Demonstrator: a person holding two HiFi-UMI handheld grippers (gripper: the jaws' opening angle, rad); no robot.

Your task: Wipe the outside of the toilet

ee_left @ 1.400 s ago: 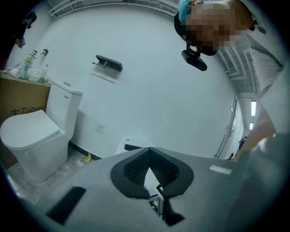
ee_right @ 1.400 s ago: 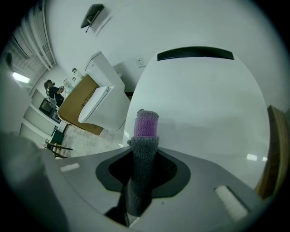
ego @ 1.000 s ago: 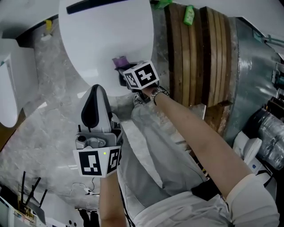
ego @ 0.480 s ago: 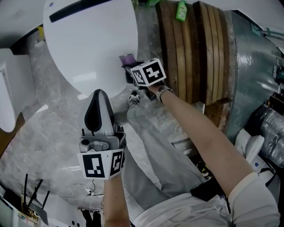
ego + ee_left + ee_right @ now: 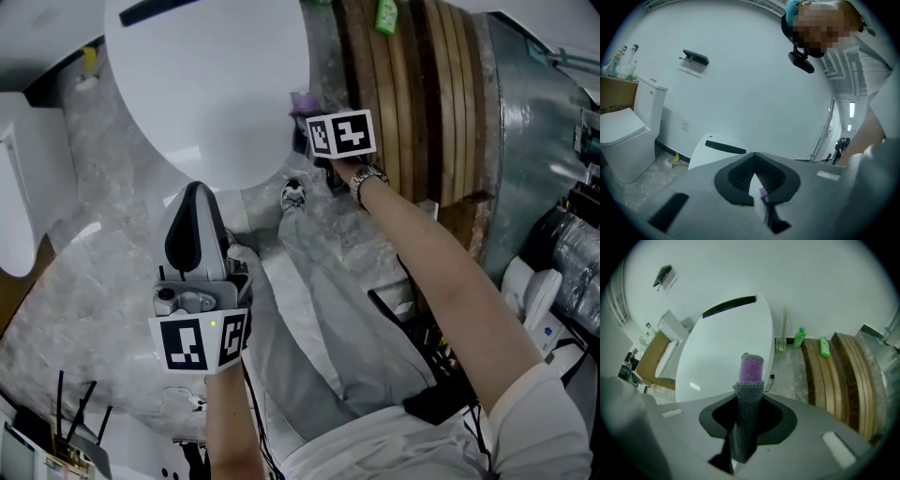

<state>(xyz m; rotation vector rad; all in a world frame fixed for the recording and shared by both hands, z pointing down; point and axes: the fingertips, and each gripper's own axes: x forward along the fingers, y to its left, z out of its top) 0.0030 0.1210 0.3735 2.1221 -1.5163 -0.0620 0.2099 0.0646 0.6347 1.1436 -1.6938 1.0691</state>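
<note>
The toilet point(image 5: 206, 94) stood at the top of the head view, its closed lid a smooth, glossy white oval that caught a few pale reflections. A narrow black strip crossed the lid's far end, near the wall, as the right gripper view point(image 5: 723, 352) showed most plainly. The right tongs point(image 5: 317, 127) were at the lid's right edge, clenched on a cloth point(image 5: 302, 99). In the right gripper view point(image 5: 747, 427) this cloth point(image 5: 751, 376) rose upright between the jaws, a fuzzy grey band topped by a purple end that stood against the white lid. Whether the cloth touched the toilet could not be told. The left tongs point(image 5: 192, 202) hung nearer the person, just short of the lid's near edge, pointed at the toilet. In their own view point(image 5: 754, 187) the jaws were drawn together with only a thin slit between them and held nothing, and the white lid point(image 5: 701, 154) showed beyond. The floor point(image 5: 94, 272) around the toilet was grey and mottled. Curved wooden slats point(image 5: 422, 103) lay just right of the toilet, with a green bottle point(image 5: 386, 17) at their far end.
</note>
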